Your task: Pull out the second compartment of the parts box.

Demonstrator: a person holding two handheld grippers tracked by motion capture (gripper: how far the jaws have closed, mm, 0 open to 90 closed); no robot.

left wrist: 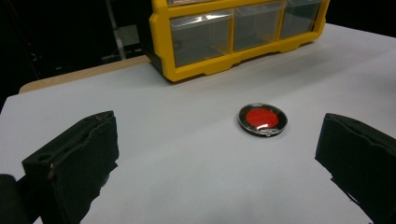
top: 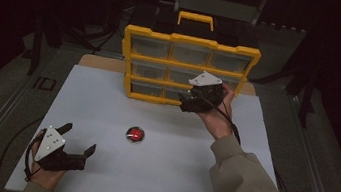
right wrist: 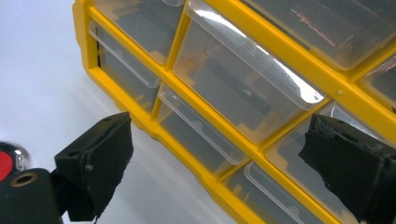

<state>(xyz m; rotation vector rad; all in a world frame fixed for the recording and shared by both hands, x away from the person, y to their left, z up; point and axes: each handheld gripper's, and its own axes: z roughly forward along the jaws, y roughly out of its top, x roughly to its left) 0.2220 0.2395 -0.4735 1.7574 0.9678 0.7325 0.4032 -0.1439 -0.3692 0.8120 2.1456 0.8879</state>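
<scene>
- Right hand-held gripper (top: 184, 99), jaws spread wide and holding nothing, hovers at the front of the yellow drawer cabinet (top: 192, 41), level with its lower rows of clear drawers.
- Seen from the right gripper view, the clear middle drawer (right wrist: 243, 79) sits between the two black jaws, its lip catching the light; no jaw touches it yet.
- To open it cleanly, the jaws should probably close on that protruding lip, squarely and not skewed, then draw straight back so the light cabinet does not slide on the tabletop (top: 105, 112).
- Left hand-held gripper (top: 80, 140) rests near the front left corner, jaws likewise apart and empty.
- Small round red-centred tin (top: 135, 134) lies on the tabletop between the two, well short of the cabinet; the left gripper view shows it ahead of the open jaws.
</scene>
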